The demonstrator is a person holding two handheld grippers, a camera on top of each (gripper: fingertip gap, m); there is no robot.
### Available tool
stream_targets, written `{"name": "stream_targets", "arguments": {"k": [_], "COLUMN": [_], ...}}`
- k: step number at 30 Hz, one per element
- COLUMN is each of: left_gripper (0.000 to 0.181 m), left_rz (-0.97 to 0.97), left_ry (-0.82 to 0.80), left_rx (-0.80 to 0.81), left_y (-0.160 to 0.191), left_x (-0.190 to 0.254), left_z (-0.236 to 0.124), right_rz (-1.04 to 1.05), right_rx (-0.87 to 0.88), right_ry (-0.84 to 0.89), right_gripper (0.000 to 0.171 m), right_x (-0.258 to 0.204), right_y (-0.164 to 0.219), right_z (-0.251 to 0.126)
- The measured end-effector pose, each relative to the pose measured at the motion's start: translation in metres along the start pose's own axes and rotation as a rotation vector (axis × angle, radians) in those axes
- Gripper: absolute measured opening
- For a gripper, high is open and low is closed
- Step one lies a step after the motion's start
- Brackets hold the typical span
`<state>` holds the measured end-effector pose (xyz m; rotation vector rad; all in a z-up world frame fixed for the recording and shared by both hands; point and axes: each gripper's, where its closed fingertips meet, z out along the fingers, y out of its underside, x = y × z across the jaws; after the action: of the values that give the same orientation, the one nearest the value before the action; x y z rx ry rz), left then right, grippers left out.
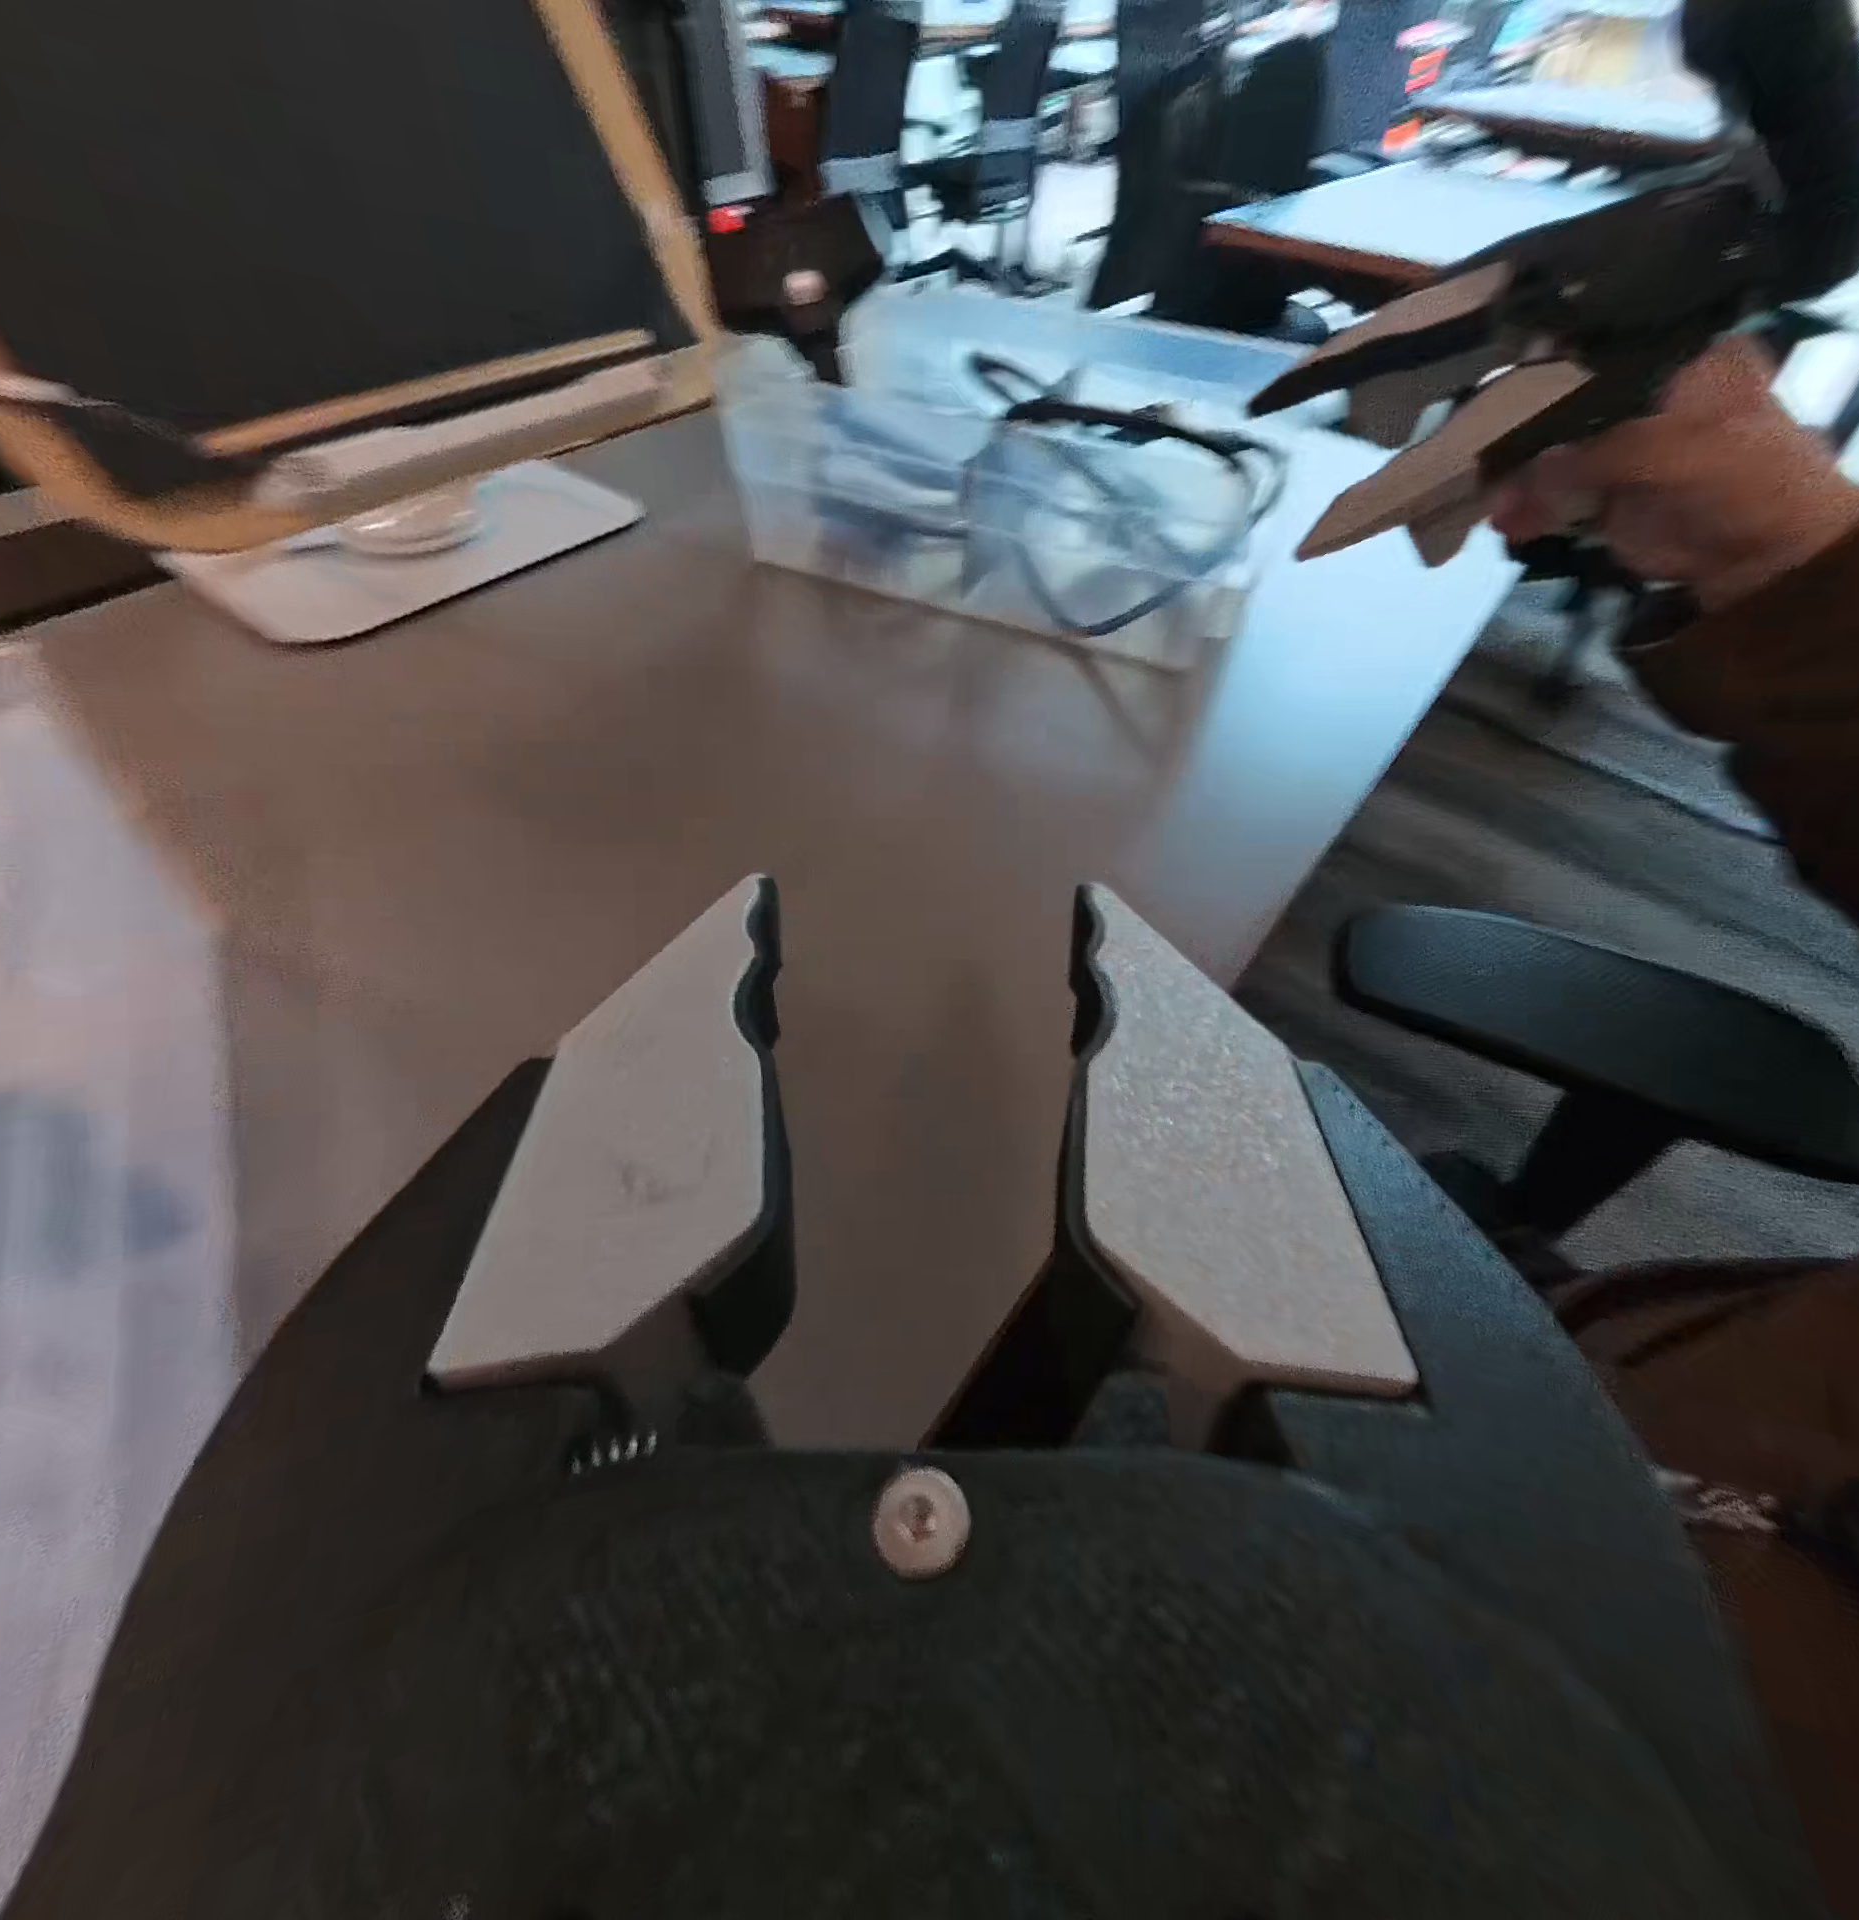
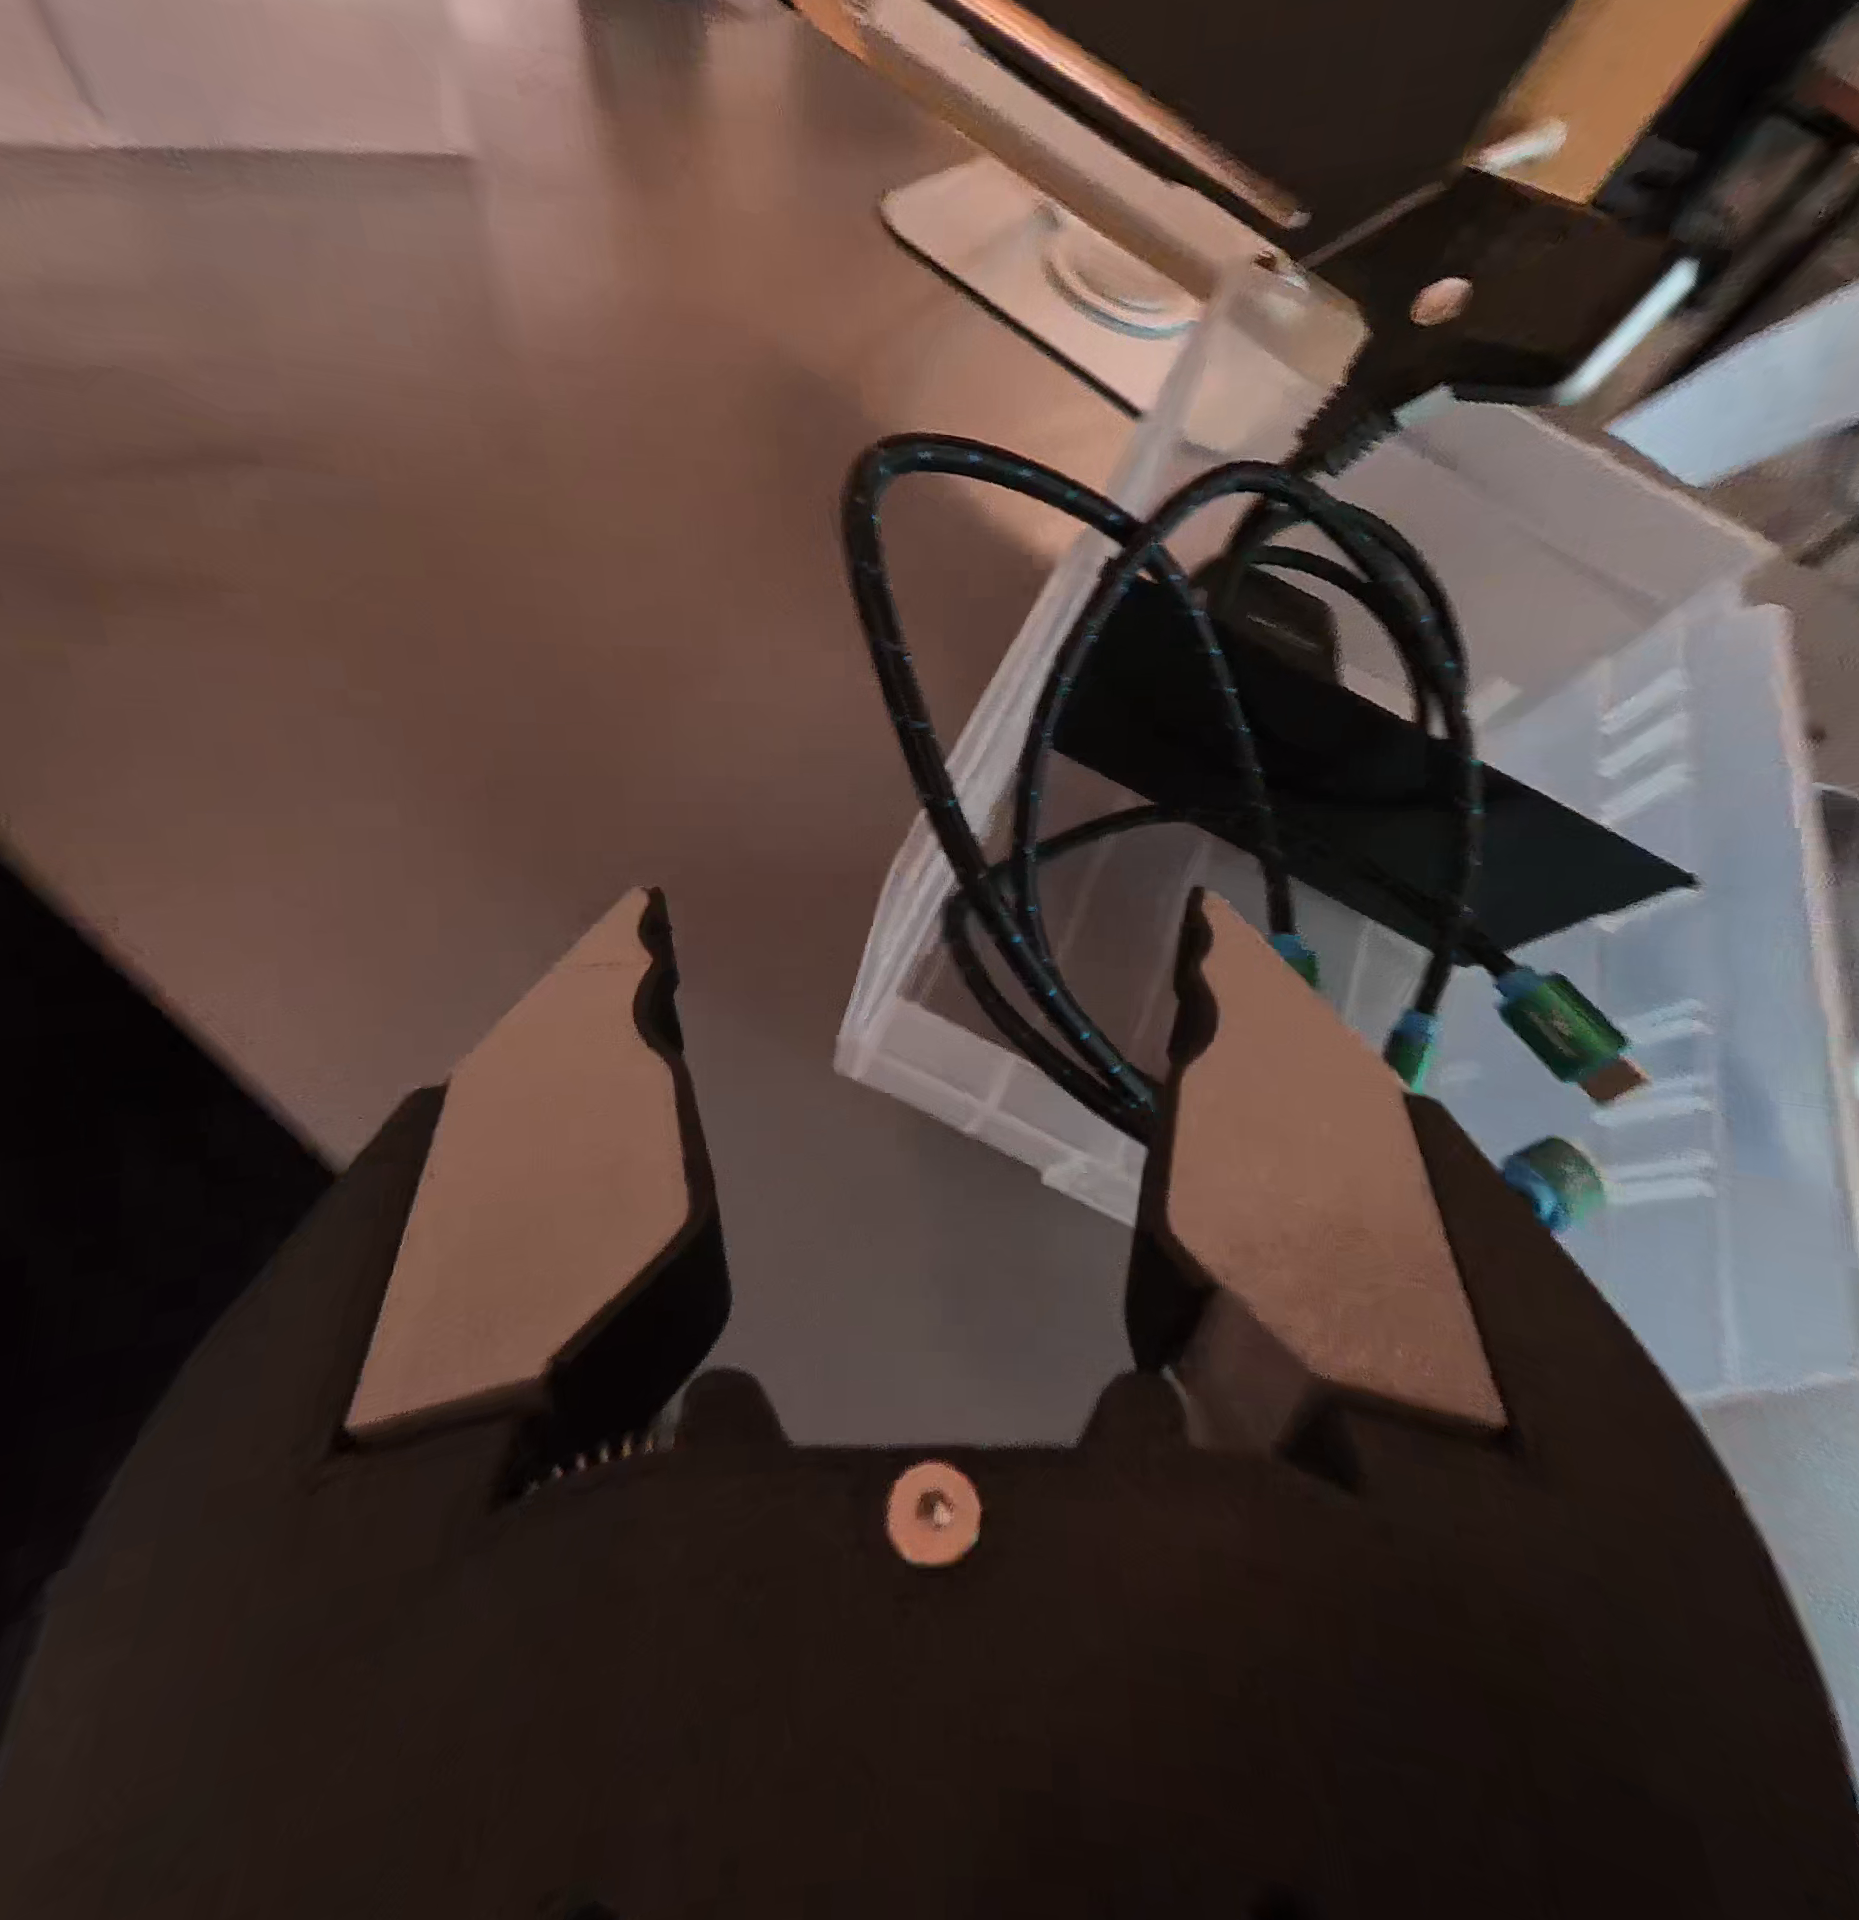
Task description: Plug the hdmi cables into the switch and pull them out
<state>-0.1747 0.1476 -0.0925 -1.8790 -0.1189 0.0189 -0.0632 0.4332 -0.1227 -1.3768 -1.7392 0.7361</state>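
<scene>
both grippers (image 1: 923, 894) (image 2: 923, 904) agape; no legible writing.

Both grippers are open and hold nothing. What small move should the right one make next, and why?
Probably the right gripper should move forward and to its right, toward the green cable plug in the clear plastic bin. Its jaws are open and empty, still short of the bin, and the braided black cables and black switch all lie inside it. The left gripper hovers over bare table.

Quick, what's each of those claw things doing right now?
Left gripper: open, holding nothing.
Right gripper: open, holding nothing.
</scene>
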Motion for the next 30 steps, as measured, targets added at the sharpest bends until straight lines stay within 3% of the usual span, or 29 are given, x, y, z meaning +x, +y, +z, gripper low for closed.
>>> {"name": "stream_targets", "arguments": {"k": [2, 6, 8, 10, 12, 15, 16, 19, 22, 25, 30], "left_gripper": [0.061, 0.065, 0.063, 0.06, 0.074, 0.08, 0.077, 0.04, 0.004, 0.005, 0.005], "left_rz": [0.016, -0.016, -0.064, -0.1, -0.115, -0.076, -0.067, -0.061, -0.011, 0.035, 0.085], "left_ry": [-0.178, -0.451, -0.49, -0.518, -0.559, -0.616, -0.615, -0.556, -0.611, -0.661, -0.711], "left_rx": [-0.035, -0.18, -0.174, -0.161, -0.214, -0.256, -0.268, -0.291, -0.267, -0.263, -0.264], "left_y": [0.007, 0.042, 0.05, 0.055, 0.069, 0.082, 0.086, 0.091, 0.087, 0.084, 0.082], "left_x": [-0.031, -0.091, -0.103, -0.113, -0.123, -0.137, -0.139, -0.141, -0.154, -0.163, -0.17], "left_z": [-0.032, -0.08, -0.091, -0.101, -0.105, -0.102, -0.096, -0.074, -0.069, -0.065, -0.06], "right_rz": [0.009, 0.079, 0.121, 0.119, 0.126, 0.122, 0.113, 0.062, 0.009, -0.021, -0.011], "right_rx": [-0.016, -0.065, -0.127, -0.154, -0.151, -0.163, -0.171, -0.204, -0.258, -0.313, -0.373], "right_ry": [0.082, 0.057, 0.071, 0.134, 0.151, 0.184, 0.182, 0.173, 0.185, 0.194, 0.158], "right_gripper": [0.089, 0.082, 0.088, 0.08, 0.076, 0.056, 0.055, 0.043, 0.029, 0.018, 0.018], "right_x": [0.006, 0.002, 0.004, 0.012, 0.015, 0.023, 0.024, 0.021, 0.016, 0.012, -0.014], "right_y": [-0.001, 0.002, 0.011, 0.015, 0.014, 0.015, 0.016, 0.017, 0.02, 0.024, 0.025], "right_z": [0.012, 0.04, 0.053, 0.056, 0.056, 0.055, 0.055, 0.055, 0.057, 0.056, 0.052]}}
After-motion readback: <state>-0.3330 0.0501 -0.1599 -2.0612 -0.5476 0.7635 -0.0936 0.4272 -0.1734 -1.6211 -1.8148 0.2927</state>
